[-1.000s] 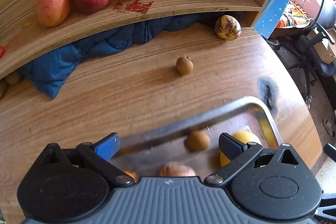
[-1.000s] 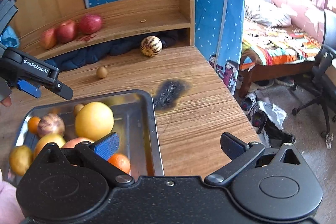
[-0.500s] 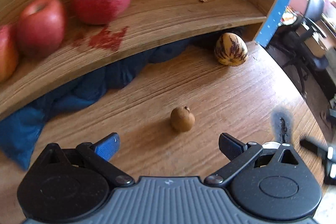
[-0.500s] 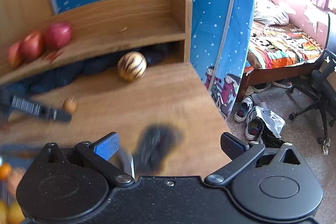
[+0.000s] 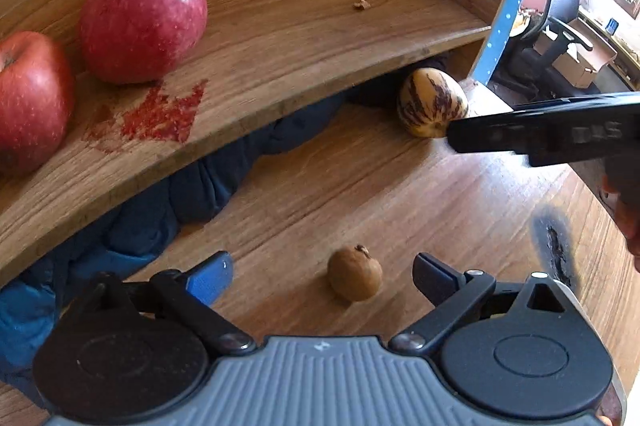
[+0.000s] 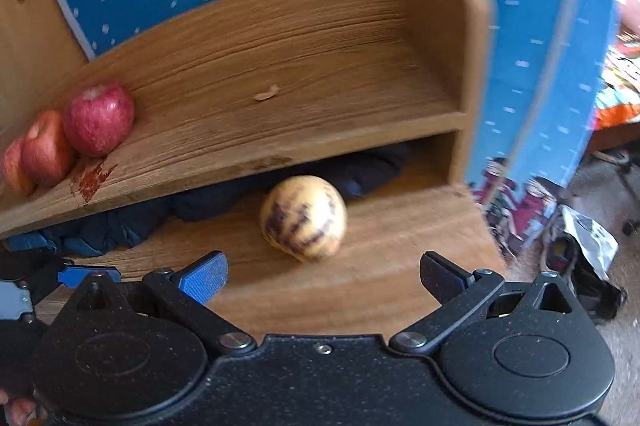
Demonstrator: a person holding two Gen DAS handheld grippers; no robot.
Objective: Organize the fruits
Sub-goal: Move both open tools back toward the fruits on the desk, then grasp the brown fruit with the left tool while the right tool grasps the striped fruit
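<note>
A: Nearest, left gripper (image 5: 322, 276): spread wide, holding nothing, small brown fruit (image 5: 354, 273) lying on the table (image 5: 360, 186) between the fingertips, nearer the right one, apparently untouched.

B: Risk there?

A: Probably a nudge. Round, light-looking, free to roll; closing off-centre likely to push it sideways before pinching. Better centred first, then closed slowly.

B: And the right gripper (image 6: 322, 276)?

A: Also wide open and empty, aimed at the striped yellow fruit (image 6: 303, 218), just ahead of the fingertips, not yet between them. Seen from the left wrist as a dark bar with its tip reaching the fruit's lower edge; contact or overlap, impossible to say.

B: Trouble?

A: Could shove the fruit back under the shelf (image 6: 280, 74), into the dark blue cloth (image 6: 120, 226) bunched behind it. Smooth, rounded skin, so a slip from a shallow grip seems possible. Table edge close on the right, floor beyond.

B: Farther back?

A: Red apples (image 5: 142, 26) on the shelf, near a red smear (image 5: 160, 114). Well clear of both grippers; little danger unless the shelf gets bumped on lifting.
</note>
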